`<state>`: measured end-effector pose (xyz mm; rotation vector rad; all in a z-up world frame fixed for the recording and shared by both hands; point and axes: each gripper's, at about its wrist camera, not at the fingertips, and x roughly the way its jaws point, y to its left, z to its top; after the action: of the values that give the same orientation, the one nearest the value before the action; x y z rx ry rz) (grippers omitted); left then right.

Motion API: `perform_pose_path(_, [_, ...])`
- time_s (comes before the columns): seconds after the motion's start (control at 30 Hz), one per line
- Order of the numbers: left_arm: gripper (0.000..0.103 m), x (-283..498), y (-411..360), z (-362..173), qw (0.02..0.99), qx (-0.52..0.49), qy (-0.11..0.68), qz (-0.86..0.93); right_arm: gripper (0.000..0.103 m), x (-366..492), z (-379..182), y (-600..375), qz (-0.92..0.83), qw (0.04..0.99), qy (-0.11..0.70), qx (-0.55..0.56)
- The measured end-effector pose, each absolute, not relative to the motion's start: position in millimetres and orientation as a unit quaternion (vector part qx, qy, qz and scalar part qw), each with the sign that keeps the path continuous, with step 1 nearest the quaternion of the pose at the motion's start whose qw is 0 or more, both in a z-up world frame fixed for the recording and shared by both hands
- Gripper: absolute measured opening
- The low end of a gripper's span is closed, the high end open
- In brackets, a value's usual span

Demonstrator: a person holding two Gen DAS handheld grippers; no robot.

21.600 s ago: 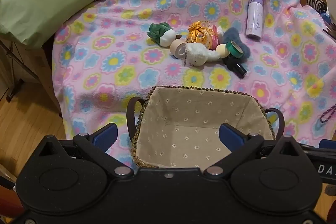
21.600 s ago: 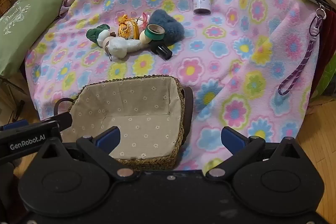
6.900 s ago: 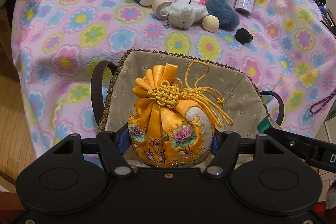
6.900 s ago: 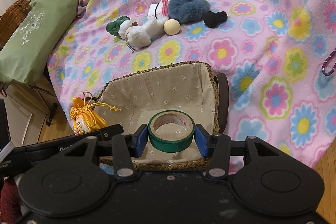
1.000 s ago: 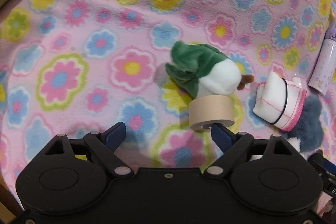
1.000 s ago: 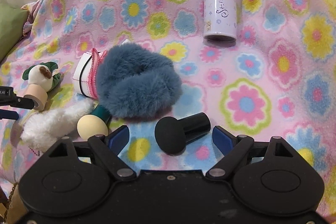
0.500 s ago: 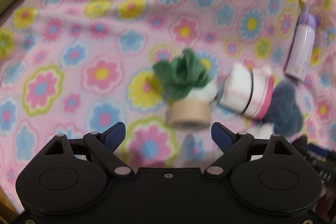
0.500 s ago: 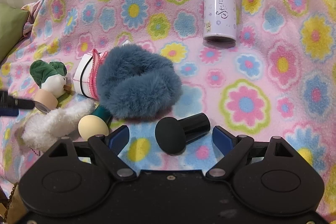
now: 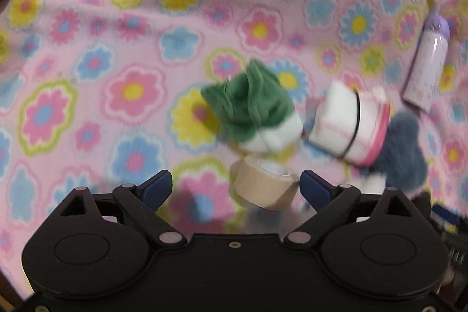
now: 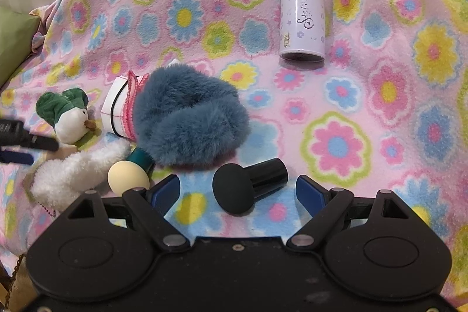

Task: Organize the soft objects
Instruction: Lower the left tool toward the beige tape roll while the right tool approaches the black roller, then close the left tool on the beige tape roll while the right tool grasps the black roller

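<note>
Left gripper [image 9: 235, 185] was over the pink flower-print fleece blanket [image 9: 87, 54], jaws opening, nothing pinched; the beige tape roll [image 9: 263, 185] sat between the pads, close to the right one, contact unclear through blur. Right gripper [image 10: 237, 188] spread wide, empty, straddling the black mushroom-headed stopper [image 10: 247, 182] without touching.

Landmark: the blue-grey furry muff [image 10: 187, 119].
- Green-and-white plush radish toy [image 10: 68, 114]: left of the muff, beyond the white cloth. Probably light, squashy, not fragile; I'd grab across the white body, not the floppy green leaves.
- White folded cloth with pink trim and black band [image 10: 120, 110]: touching the muff's left edge. Soft; grip across the banded middle.
- White fluffy plush [image 10: 73, 168]: front-left. Light; take the thick part.
- The muff: bulky, compressible; needs full jaw width.

Count: soft 4. Hard: 1 tape roll, 1 stopper, 1 cream round-headed piece on a teal stem [image 10: 127, 173], 1 lilac flask [image 10: 302, 5] behind-right.
</note>
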<state>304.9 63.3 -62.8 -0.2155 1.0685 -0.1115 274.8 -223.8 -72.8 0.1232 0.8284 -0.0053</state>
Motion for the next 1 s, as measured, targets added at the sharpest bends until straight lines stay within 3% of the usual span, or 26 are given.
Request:
perform_pose_path(0.27, [0.09,280,56,-62,0.864,-0.04,0.499,-0.06,0.083,276,-74,-220,0.006,0.914,0.403,0.053])
perform_pose_path(0.5, [0.09,290,46,-69,0.865,-0.039,0.494,-0.074,0.063,283,-78,-219,0.012,0.909,0.415,0.043])
perform_pose_path(0.7, [0.09,291,40,-74,0.867,-0.034,0.491,-0.072,0.062,287,-79,-219,0.0,0.905,0.424,0.038])
perform_pose_path(0.83, [0.09,291,37,-76,0.871,-0.029,0.486,-0.07,0.072,286,-67,-220,-0.013,0.911,0.413,0.002])
perform_pose_path(1.0, [0.09,293,31,-75,0.874,-0.026,0.478,-0.083,0.072,287,-59,-225,0.001,0.915,0.403,-0.023])
